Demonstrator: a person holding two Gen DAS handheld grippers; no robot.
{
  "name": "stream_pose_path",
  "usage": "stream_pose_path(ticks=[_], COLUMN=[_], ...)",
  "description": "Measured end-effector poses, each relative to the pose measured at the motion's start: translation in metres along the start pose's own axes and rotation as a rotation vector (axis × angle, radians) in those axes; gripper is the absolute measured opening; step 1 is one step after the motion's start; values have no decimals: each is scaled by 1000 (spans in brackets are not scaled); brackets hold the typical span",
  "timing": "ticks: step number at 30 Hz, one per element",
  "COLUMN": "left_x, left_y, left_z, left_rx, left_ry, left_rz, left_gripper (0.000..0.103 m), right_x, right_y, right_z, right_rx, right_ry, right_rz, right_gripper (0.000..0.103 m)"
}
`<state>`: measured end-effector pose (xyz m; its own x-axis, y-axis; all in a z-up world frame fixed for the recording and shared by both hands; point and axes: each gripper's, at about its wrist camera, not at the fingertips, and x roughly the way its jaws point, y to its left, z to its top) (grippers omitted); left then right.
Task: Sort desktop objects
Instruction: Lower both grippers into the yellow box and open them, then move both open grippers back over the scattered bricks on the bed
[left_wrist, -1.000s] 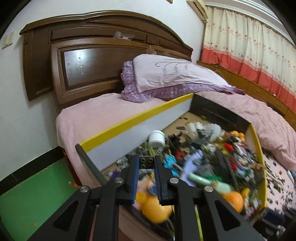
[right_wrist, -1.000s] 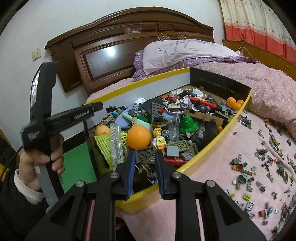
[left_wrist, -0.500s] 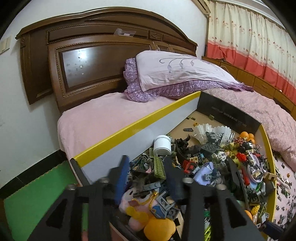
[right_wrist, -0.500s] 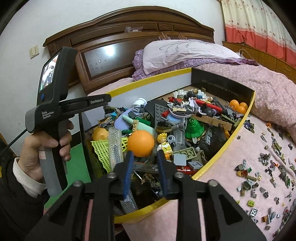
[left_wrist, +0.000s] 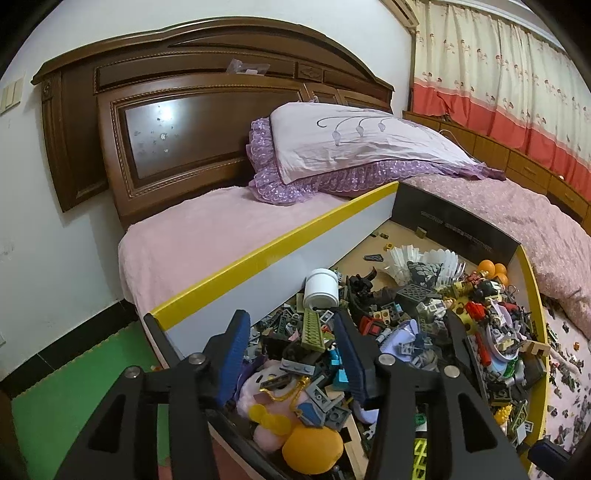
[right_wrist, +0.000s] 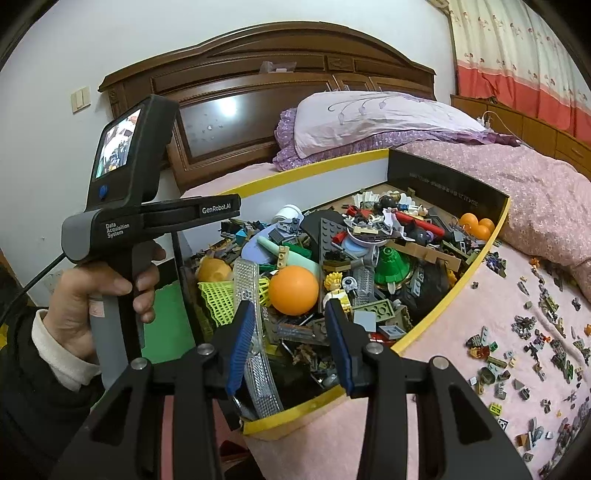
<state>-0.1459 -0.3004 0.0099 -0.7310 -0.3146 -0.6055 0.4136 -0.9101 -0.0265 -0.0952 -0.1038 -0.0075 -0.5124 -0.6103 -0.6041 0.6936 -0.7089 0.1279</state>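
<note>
You can read "GenRobot.AI" and "Data Acquisition System" on the black and grey plastic left hand-held gripper (right_wrist: 155, 221); "1496" on the clear ribbed plastic strip (right_wrist: 255, 325). Box-wall print illegible.

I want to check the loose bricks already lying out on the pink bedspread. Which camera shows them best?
The right wrist view: the loose bricks spread across the pink bedspread, right of the yellow-rimmed box. The left wrist view shows only a thin strip of them at its right edge, beyond the box wall.
</note>
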Motion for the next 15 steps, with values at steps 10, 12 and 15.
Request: stream_pose_path(ticks=[10,12,15], left_x=[-18,-23,-32], left_y=[-9,-11,-15], left_z=[-6,-7,-10], left_rx=[-4,-9,-17], left_ry=[5,2,5], left_rz=[-23,-28,-45], left_gripper=[50,50,50], right_x=[-17,-25,-38], right_y=[-11,-12,-13], right_z=[-8,-11,-15], right_rx=[33,39,42], right_ry=[-4,-7,-19], right_rz=[-5,-12,-14], right_gripper=[42,42,49])
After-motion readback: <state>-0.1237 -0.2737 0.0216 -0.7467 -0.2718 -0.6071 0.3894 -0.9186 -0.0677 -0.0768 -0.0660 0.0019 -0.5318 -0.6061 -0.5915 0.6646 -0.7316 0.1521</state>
